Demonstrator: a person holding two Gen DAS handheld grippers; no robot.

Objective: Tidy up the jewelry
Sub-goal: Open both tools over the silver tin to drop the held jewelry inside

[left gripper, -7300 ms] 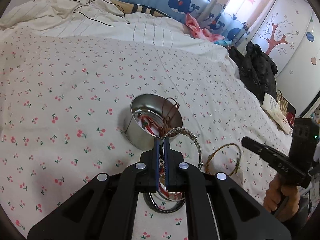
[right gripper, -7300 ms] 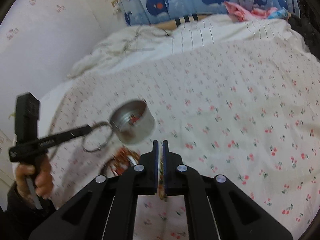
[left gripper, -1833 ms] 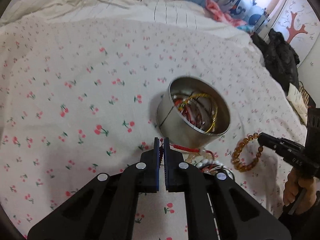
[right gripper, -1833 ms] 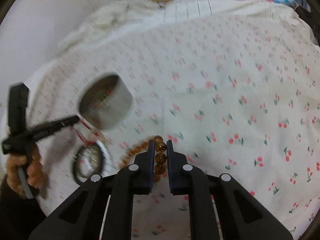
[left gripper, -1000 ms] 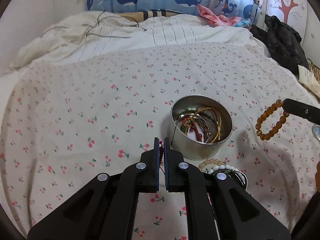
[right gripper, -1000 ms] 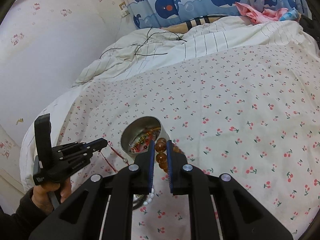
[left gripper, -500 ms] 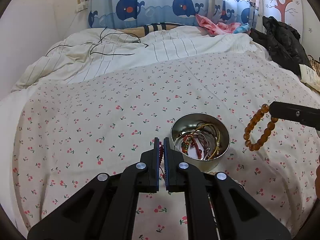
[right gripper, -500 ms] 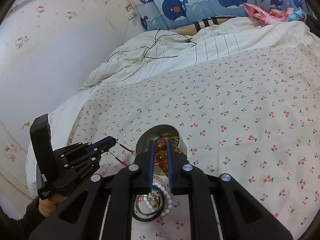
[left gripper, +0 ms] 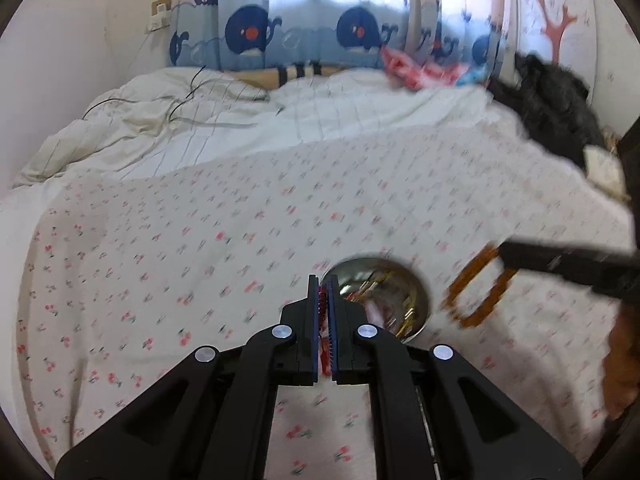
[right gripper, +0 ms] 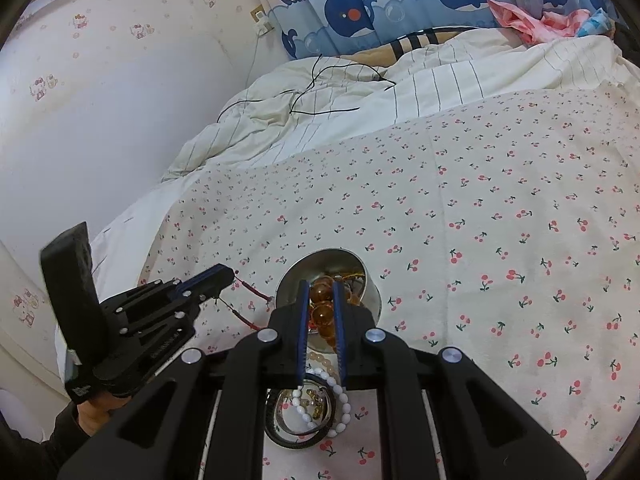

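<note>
A round metal tin [left gripper: 418,304] holding several bracelets sits on the cherry-print bedspread; it also shows in the right wrist view [right gripper: 370,288]. My left gripper [left gripper: 323,280] is shut on a red cord bracelet [right gripper: 250,286] and hangs left of the tin. My right gripper [right gripper: 320,286] is shut on an amber bead bracelet [right gripper: 323,314], held right above the tin's mouth. In the blurred left wrist view the amber bracelet [left gripper: 476,292] hangs from the right gripper [left gripper: 504,254] just right of the tin.
A white bead bracelet [right gripper: 340,392] and a black bangle [right gripper: 280,436] lie on the bedspread [right gripper: 480,200] in front of the tin. A rumpled striped duvet [right gripper: 360,92] with black cables lies at the back. Black clothes [left gripper: 552,100] are piled at the far right.
Both grippers have risen and drawn back, so the tin sits lower in both views. The right gripper carried the amber bracelet from beside the tin to over its mouth.
</note>
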